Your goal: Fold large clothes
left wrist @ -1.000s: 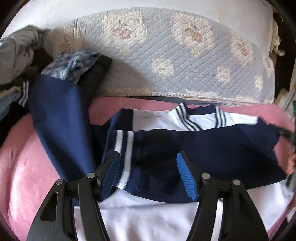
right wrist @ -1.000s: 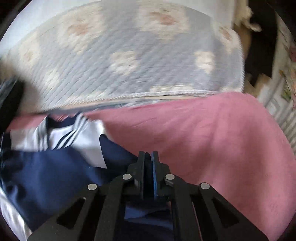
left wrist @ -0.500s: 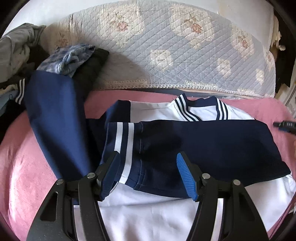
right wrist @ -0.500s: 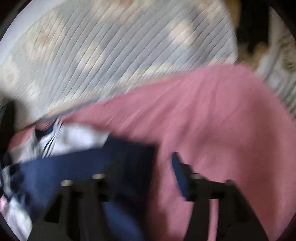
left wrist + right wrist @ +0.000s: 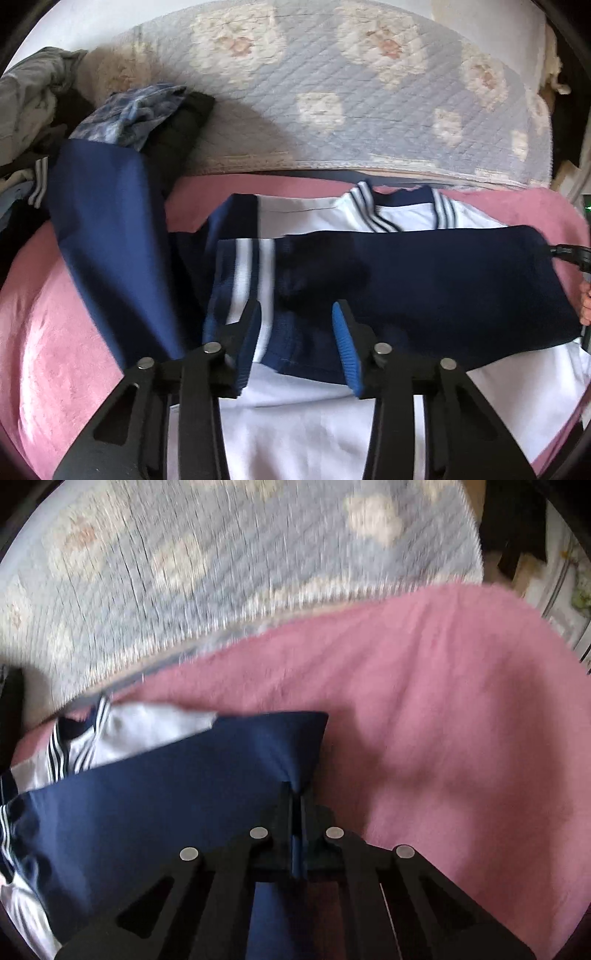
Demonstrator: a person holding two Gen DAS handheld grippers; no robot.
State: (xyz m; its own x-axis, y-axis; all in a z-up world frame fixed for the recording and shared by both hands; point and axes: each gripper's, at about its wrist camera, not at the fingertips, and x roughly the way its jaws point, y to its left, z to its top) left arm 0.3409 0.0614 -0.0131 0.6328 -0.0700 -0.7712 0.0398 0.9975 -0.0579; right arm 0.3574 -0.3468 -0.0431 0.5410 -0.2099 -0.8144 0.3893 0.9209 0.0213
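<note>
A white and navy jersey (image 5: 303,417) lies flat on the pink blanket (image 5: 55,354). One navy sleeve (image 5: 436,280) is folded across its chest, its striped cuff (image 5: 243,273) at the left. The other sleeve (image 5: 107,243) stretches up to the left. My left gripper (image 5: 295,332) is open over the striped cuff, holding nothing. My right gripper (image 5: 295,794) is shut on the folded edge of the navy sleeve (image 5: 177,786) at the jersey's right side. Its tip (image 5: 569,254) shows at the right edge of the left wrist view.
A quilted blue floral cover (image 5: 351,96) lies behind the blanket. A pile of other clothes (image 5: 122,114) sits at the back left. The pink blanket (image 5: 443,720) spreads to the right of the jersey. Dark furniture (image 5: 517,528) stands at the far right.
My right gripper opened half a second ago and has now shut again on the navy sleeve's edge. My left gripper's jaws have narrowed a little over the cuff.
</note>
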